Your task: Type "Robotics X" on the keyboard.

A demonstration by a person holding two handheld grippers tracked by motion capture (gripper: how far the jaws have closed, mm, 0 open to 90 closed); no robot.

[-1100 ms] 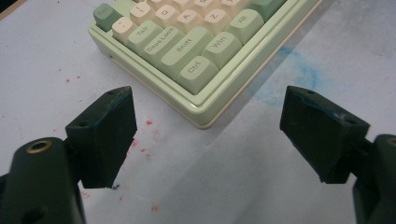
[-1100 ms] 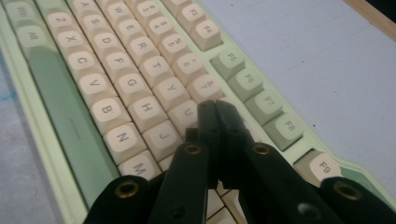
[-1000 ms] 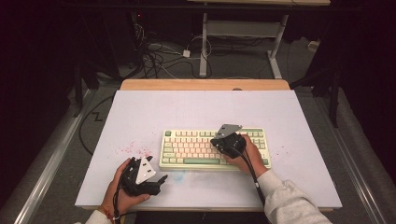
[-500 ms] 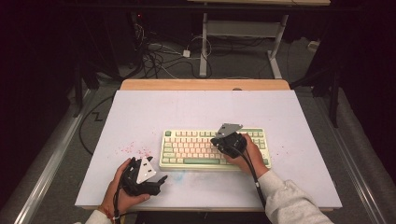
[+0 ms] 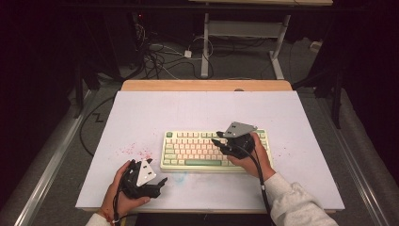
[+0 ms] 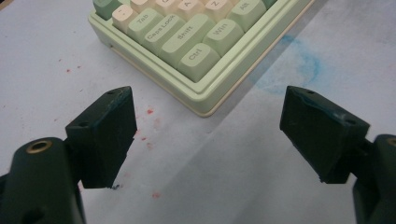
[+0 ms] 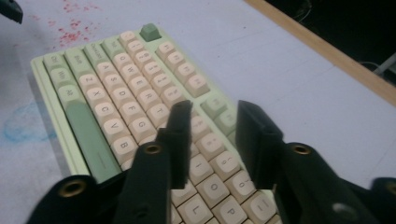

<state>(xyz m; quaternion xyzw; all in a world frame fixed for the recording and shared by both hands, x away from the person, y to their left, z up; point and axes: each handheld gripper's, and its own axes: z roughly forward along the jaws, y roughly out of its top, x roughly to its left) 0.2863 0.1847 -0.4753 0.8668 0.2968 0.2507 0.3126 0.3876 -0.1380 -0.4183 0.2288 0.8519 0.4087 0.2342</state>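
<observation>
Keyboard [image 5: 214, 149] lies centre of the high view, long axis left-right across the table [image 5: 188, 108]. Right gripper [image 5: 225, 143] hovers over its right half, jaws partly apart around nothing, the nearer one (likely about to press a key). Left gripper [image 5: 155, 184] rests lower left, jaws wide, empty, just off the keyboard's near-left corner

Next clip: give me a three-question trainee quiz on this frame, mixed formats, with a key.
1. True or false: the left gripper rests on the keyboard.
2. Over which end of the keyboard is the right gripper? A) the person's left B) the person's right C) off the keyboard
3. Fill in: beside the keyboard's near left corner the table has a faint ____ smudge.

Key: 1 false; 2 B; 3 blue.
</observation>
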